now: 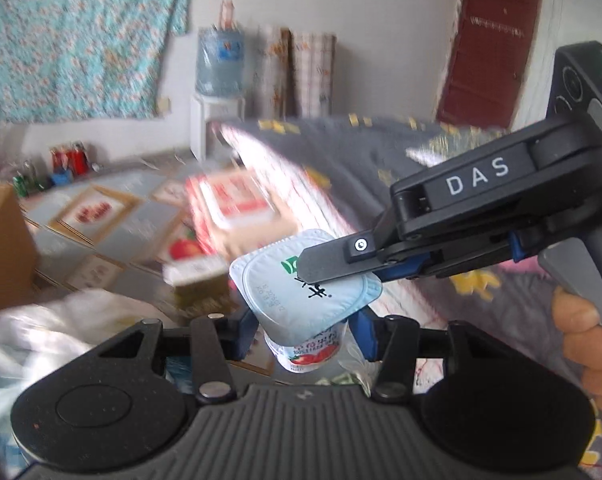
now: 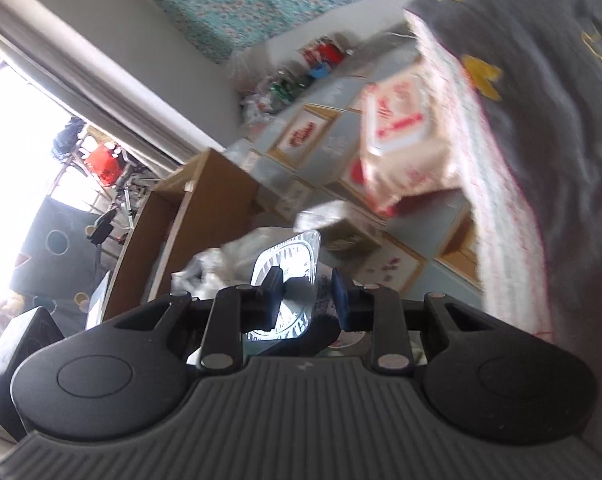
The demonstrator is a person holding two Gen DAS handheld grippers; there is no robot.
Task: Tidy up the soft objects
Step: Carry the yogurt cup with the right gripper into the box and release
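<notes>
Bedroom: grey patterned bedspread [image 1: 341, 148], tiled floor [image 1: 113, 216], cartons. Item: sealed yogurt cup [image 1: 309, 300], held aloft between both tools. Left gripper [image 1: 301, 328] clamps its body; right gripper [image 1: 321, 268] pinches the foil rim. Status: lifted, not yet placed; destination unseen.

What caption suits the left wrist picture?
Left gripper holds a yogurt cup while the right gripper pinches its foil lid.

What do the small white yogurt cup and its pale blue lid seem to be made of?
The small white yogurt cup looks like thin glossy plastic with a printed strawberry label. Its pale blue lid looks like matte foil: the rim is crimped and one edge bends. Blur leaves both uncertain.
</notes>
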